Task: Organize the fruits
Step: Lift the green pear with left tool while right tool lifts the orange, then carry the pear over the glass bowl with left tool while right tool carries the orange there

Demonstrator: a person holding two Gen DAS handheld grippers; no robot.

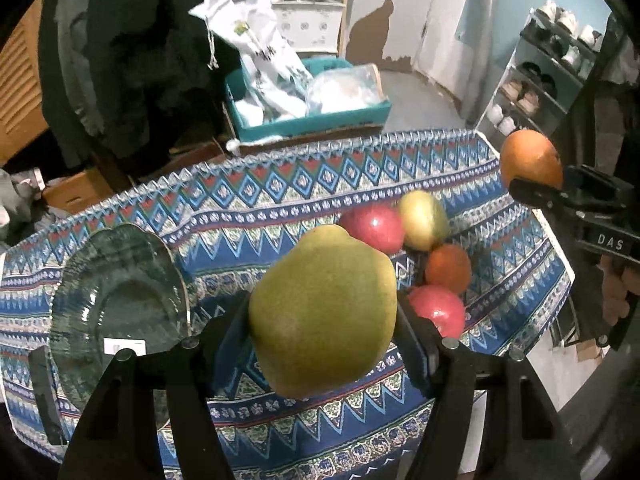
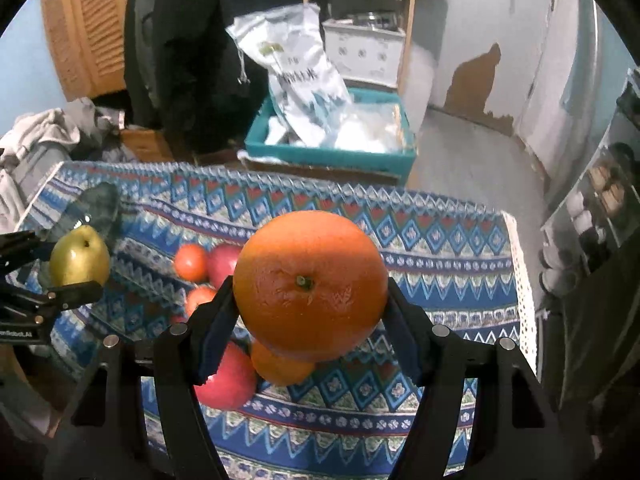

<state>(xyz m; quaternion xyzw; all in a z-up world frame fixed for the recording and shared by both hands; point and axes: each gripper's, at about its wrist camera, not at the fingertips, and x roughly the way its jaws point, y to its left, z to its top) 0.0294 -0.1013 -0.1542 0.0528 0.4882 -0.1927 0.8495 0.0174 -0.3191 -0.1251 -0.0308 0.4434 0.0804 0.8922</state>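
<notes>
My left gripper (image 1: 322,320) is shut on a large green pear (image 1: 320,312), held up above the patterned tablecloth (image 1: 280,200). My right gripper (image 2: 308,312) is shut on a big orange (image 2: 308,284), also lifted off the table. From the left wrist view the same orange (image 1: 530,158) shows at the right in the other gripper; from the right wrist view the pear (image 2: 80,258) shows at the left. On the cloth lie two red apples (image 1: 374,226) (image 1: 438,310), a yellow-green pear (image 1: 424,220) and a small orange (image 1: 448,268). A clear glass plate (image 1: 116,300) sits at the left.
Beyond the table's far edge stands a teal box (image 1: 304,124) with white bags. A shoe rack (image 1: 540,80) lines the right wall. Dark clothing (image 1: 132,60) hangs at the back left, and a heap of grey cloth (image 2: 44,140) lies off the table's left corner.
</notes>
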